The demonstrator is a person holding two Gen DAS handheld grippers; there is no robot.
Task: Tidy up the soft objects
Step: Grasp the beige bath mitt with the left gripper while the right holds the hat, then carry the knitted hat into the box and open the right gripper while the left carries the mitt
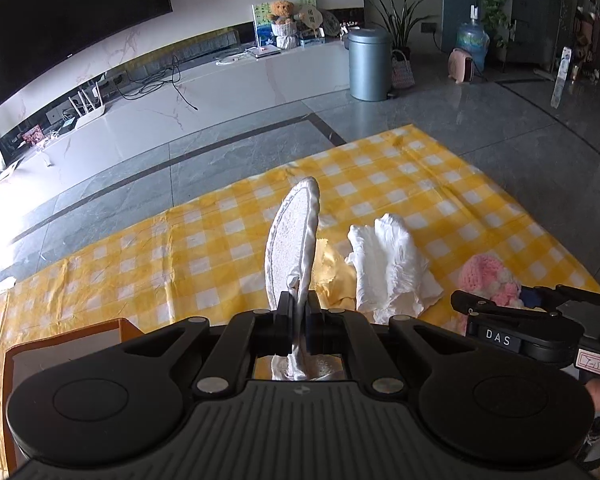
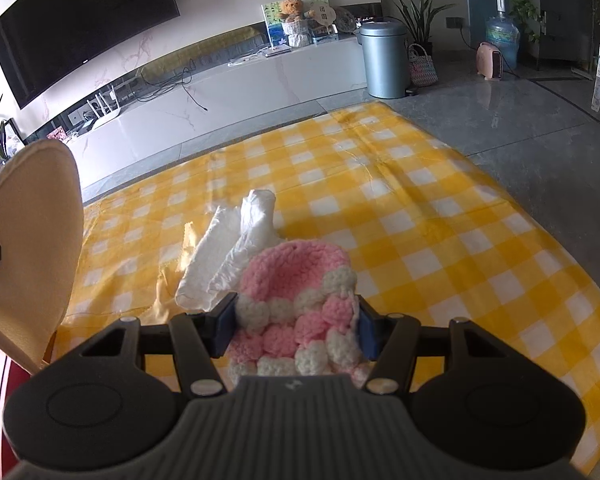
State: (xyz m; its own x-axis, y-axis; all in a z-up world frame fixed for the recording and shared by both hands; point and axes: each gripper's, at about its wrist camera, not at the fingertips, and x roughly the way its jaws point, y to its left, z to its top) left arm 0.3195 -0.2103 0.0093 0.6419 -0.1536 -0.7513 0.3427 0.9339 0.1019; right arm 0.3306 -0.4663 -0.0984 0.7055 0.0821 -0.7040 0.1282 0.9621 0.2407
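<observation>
My left gripper (image 1: 298, 304) is shut on the heel end of a flat white slipper (image 1: 294, 232), which stands up on edge above the yellow checked sheet (image 1: 420, 184). The same slipper (image 2: 28, 240) fills the left edge of the right wrist view. My right gripper (image 2: 298, 316) is shut on a pink and white crocheted piece (image 2: 296, 292), its blue pads pressing both sides. From the left wrist view that crocheted piece (image 1: 488, 276) shows at the right, beside the right gripper (image 1: 500, 308). A crumpled white cloth (image 1: 388, 264) (image 2: 236, 248) lies on the sheet between the two grippers.
A small plain yellow cloth (image 1: 332, 276) lies under the white one. A brown box (image 1: 60, 344) sits at the sheet's near left. Beyond the sheet are grey floor tiles, a grey bin (image 1: 370, 64) and a low white TV bench (image 1: 220, 80).
</observation>
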